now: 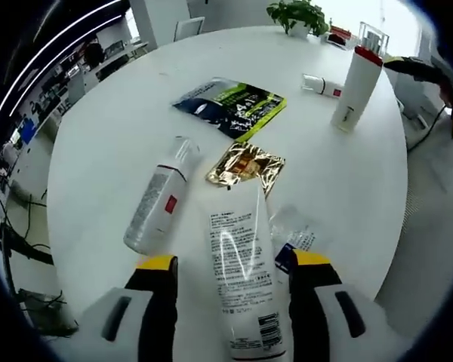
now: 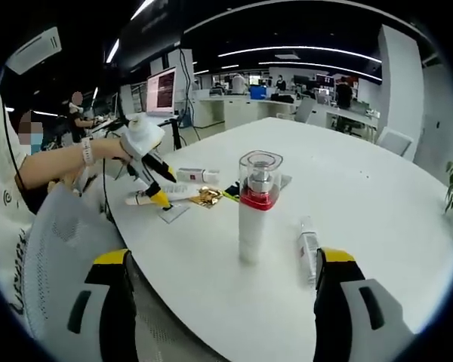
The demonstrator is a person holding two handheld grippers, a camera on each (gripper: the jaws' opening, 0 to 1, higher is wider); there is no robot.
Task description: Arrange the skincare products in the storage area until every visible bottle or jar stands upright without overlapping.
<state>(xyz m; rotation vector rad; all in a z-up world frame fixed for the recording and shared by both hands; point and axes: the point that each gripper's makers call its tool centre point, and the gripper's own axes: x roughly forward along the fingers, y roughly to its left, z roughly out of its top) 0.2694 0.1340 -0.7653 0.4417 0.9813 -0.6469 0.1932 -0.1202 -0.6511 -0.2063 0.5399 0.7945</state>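
A white tube point(image 1: 241, 279) lies flat on the round white table point(image 1: 106, 136), between the jaws of my open left gripper point(image 1: 234, 261), which stand on either side of it. To its left a white spray bottle point(image 1: 158, 204) with a clear cap lies on its side. A tall white bottle point(image 1: 356, 87) with a red band stands upright at the far right, with a small tube point(image 1: 322, 85) lying beside it. In the right gripper view that tall bottle point(image 2: 257, 207) stands just beyond my open, empty right gripper point(image 2: 223, 260), and the small tube point(image 2: 308, 245) lies to its right. A hand holds the left gripper point(image 2: 164, 188) over the far tube point(image 2: 155, 198).
A gold foil sachet point(image 1: 245, 162), dark and green packets point(image 1: 230, 102) and a small clear packet point(image 1: 294, 230) lie mid-table. A potted plant point(image 1: 298, 15) stands at the far edge. A white mesh chair point(image 2: 68, 264) is at the table's near edge, with office desks behind.
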